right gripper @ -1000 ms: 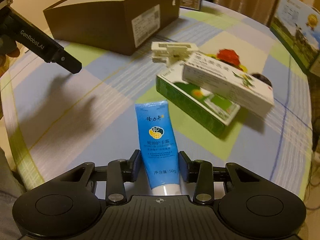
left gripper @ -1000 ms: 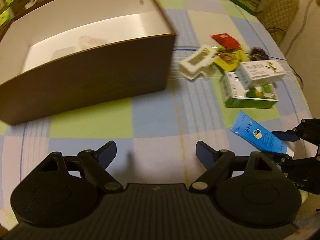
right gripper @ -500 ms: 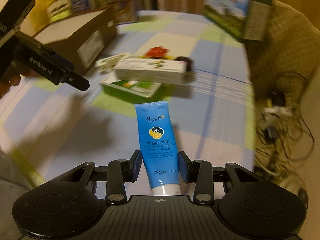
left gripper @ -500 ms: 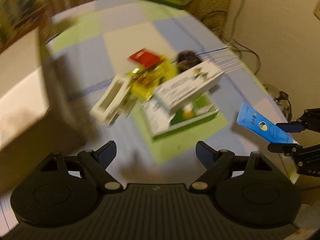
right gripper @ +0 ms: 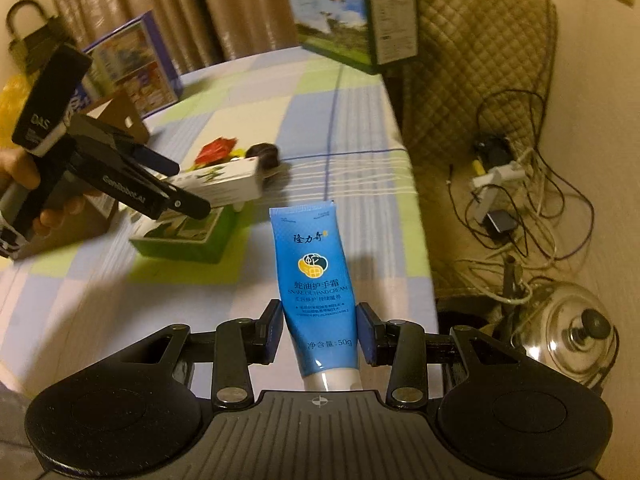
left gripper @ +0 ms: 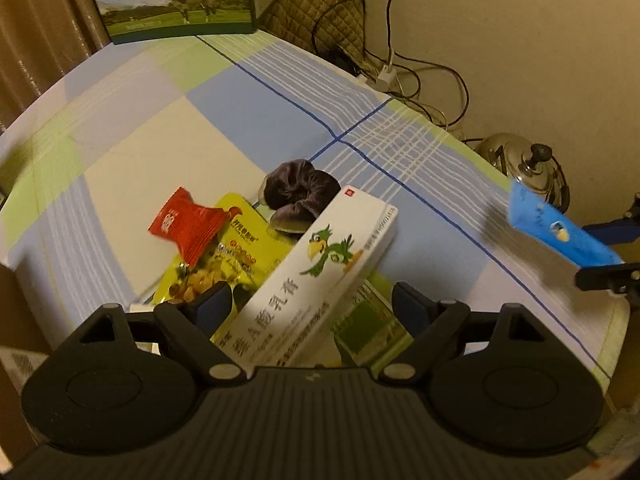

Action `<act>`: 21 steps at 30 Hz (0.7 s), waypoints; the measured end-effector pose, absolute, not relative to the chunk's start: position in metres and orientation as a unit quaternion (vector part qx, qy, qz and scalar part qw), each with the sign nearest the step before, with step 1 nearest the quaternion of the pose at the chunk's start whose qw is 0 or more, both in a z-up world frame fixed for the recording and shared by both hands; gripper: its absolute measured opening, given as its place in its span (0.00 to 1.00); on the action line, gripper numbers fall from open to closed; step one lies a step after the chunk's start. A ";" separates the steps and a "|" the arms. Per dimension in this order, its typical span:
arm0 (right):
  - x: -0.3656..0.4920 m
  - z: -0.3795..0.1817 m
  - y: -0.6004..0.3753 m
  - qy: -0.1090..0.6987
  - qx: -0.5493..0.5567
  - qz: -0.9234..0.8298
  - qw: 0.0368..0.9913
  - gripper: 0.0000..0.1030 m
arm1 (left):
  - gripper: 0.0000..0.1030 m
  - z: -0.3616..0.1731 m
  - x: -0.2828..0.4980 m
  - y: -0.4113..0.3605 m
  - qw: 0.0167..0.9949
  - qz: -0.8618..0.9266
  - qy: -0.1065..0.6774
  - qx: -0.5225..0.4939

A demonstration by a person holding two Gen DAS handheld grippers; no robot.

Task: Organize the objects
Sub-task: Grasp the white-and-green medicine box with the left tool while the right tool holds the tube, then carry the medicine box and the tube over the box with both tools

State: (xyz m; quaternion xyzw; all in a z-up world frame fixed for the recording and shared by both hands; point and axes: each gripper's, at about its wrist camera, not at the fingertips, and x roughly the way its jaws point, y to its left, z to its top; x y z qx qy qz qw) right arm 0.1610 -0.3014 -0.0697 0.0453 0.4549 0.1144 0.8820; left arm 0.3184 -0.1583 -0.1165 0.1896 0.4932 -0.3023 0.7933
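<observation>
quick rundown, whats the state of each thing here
left tongs: open, around the white box, not gripping
right tongs: shut on the blue tube
blue tube: held off the table
white box: lying tilted across the green box
red packet: resting on the yellow packet

Blue tube [right gripper: 316,284]: you can read "SNAKE OIL HAND CREAM" and "50g".
Left gripper [right gripper: 176,184]: "GenRobot.AI" along its arm; "DAS" on its black block.
White carton [left gripper: 320,280]: Chinese print, a green parrot.
</observation>
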 end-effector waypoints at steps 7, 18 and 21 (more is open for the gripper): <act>0.161 -0.069 -0.314 0.453 0.061 0.095 0.884 0.35 | 0.54 -0.122 0.323 -0.162 0.788 -0.315 0.485 0.209; 0.162 -0.064 -0.307 0.440 0.065 0.102 0.890 0.35 | 0.32 -0.104 0.298 -0.141 0.811 -0.312 0.457 0.190; 0.163 -0.061 -0.301 0.435 0.064 0.109 0.891 0.35 | 0.32 -0.093 0.287 -0.126 0.822 -0.301 0.454 0.168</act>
